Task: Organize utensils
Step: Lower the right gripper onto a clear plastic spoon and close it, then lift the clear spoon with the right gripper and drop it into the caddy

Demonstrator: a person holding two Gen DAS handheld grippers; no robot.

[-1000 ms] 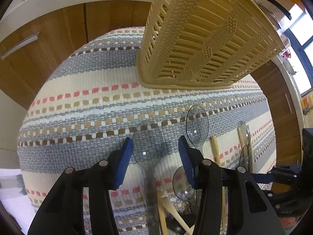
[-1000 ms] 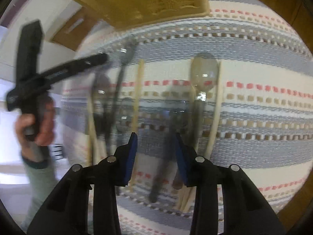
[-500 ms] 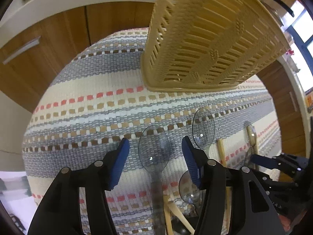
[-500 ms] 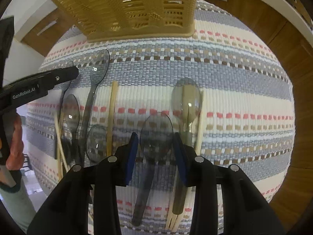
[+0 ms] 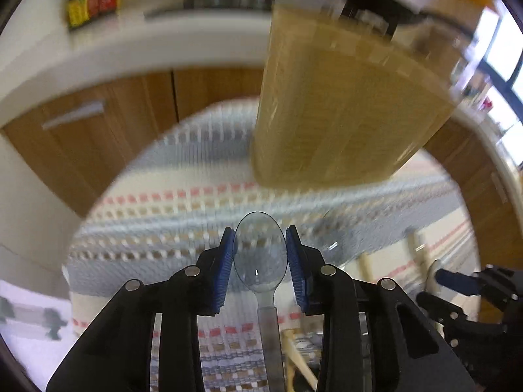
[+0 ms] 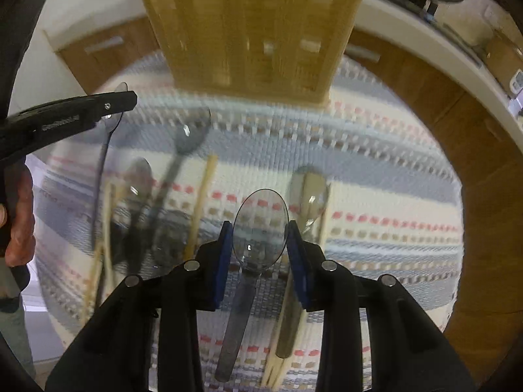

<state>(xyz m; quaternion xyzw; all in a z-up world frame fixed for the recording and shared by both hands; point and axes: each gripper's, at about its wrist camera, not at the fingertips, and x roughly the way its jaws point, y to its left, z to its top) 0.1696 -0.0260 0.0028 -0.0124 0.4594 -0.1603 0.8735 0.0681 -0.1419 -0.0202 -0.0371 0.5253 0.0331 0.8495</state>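
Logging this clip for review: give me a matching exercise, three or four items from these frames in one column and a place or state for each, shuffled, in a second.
Items
1. left claw
2. right claw
3. tan woven plastic basket
4. smoky dark plastic spoon

States
A. lying on the striped woven mat, not gripped
B. standing at the mat's far end
C. shut on a clear plastic spoon, basket ahead to its right
D. shut on a clear plastic spoon, wooden sticks lying on both sides

Pairs: 1-C, 2-D, 3-B, 4-A
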